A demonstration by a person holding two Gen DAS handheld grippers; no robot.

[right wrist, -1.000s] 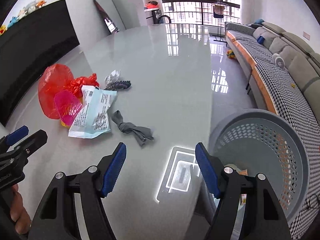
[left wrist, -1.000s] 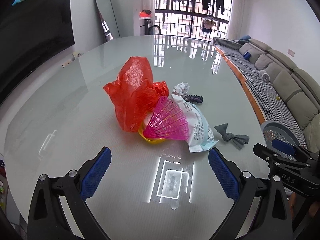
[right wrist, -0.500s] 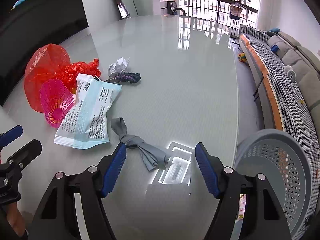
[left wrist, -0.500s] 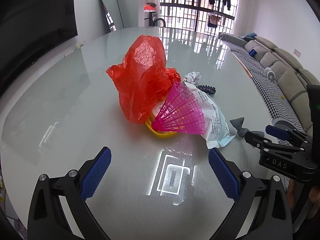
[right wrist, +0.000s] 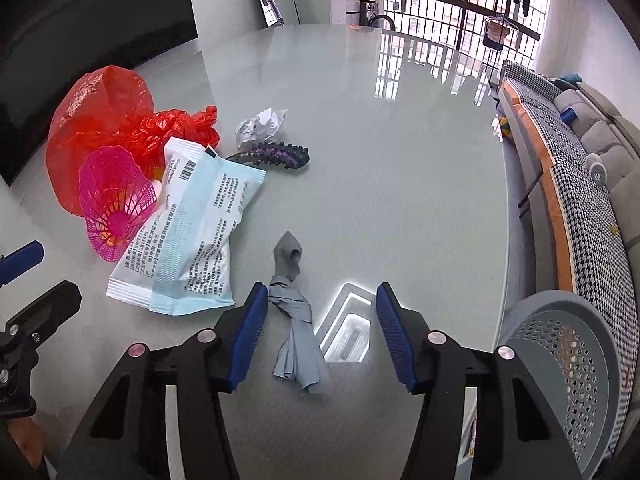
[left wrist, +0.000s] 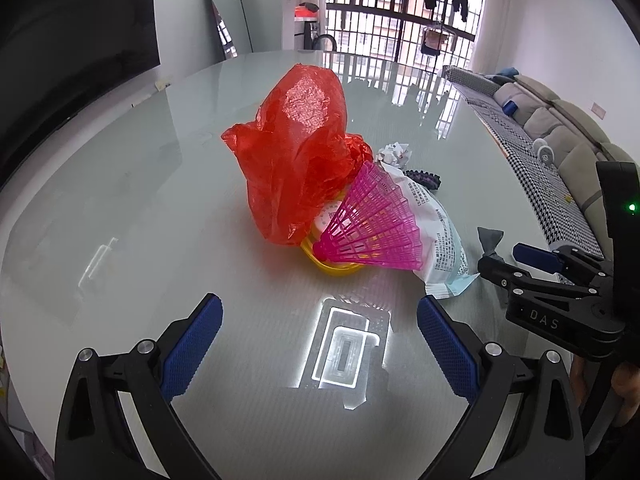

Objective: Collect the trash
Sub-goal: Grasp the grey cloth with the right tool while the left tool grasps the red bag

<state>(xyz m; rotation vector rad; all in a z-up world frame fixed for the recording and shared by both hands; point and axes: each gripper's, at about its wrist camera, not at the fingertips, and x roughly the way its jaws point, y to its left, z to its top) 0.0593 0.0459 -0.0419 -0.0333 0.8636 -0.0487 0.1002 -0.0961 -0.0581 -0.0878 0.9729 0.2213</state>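
Note:
On the glossy grey table (right wrist: 380, 160) lies a knotted grey cloth (right wrist: 294, 312). My right gripper (right wrist: 321, 292) hangs over it, jaws closing with the cloth between them. The left pad is at the cloth's edge and the right pad is well apart, so nothing is pinched. Left of it lie a white-and-blue packet (right wrist: 196, 232), a pink shuttlecock (right wrist: 114, 204), a red plastic bag (right wrist: 100, 120), a crumpled paper (right wrist: 260, 124) and a dark spiky strip (right wrist: 276, 156). My left gripper (left wrist: 319, 308) stands open and empty, short of the shuttlecock (left wrist: 372, 224) and red bag (left wrist: 296, 152).
A grey perforated basket (right wrist: 560, 360) stands beyond the table's right edge, below table height. A yellow ring (left wrist: 332, 268) lies under the shuttlecock. A sofa (right wrist: 592, 128) runs along the right wall. A dark screen (left wrist: 72, 48) stands at the left.
My right gripper has swung left from the basket to over the grey cloth, and its jaws have narrowed. The left gripper has edged closer to the red bag pile.

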